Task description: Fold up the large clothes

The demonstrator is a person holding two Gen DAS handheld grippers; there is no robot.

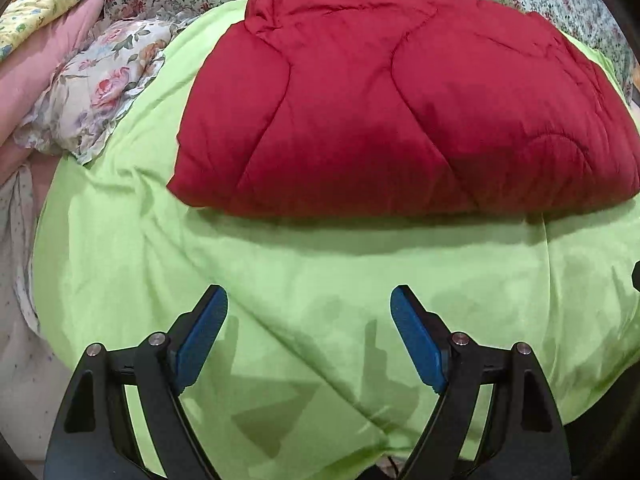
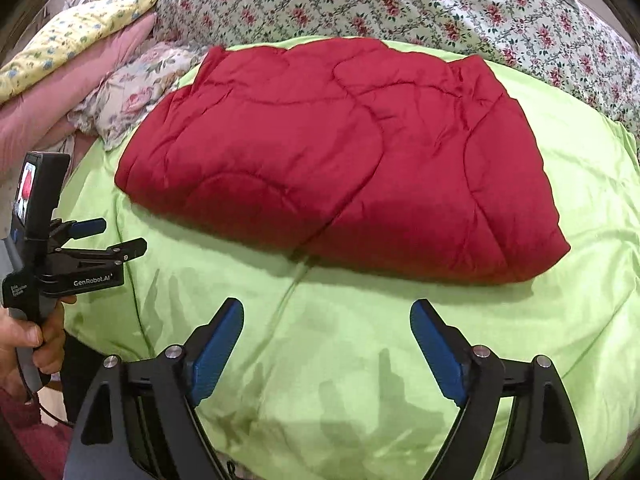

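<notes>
One red quilted comforter (image 1: 400, 108) lies folded into a thick bundle on a lime-green sheet (image 1: 280, 280) covering the bed. It looks soft, puffy and light but bulky, likely slippery; a corner or folded edge seems the best hold. Two tongs, left (image 1: 309, 340) and right (image 2: 327, 354), hover spread and empty, short of its near edge.

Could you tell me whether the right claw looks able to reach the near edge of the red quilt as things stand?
Probably yes. The right claw is open and empty, with only bare green sheet between it and the folded red quilt; nothing blocks its near edge.
</notes>
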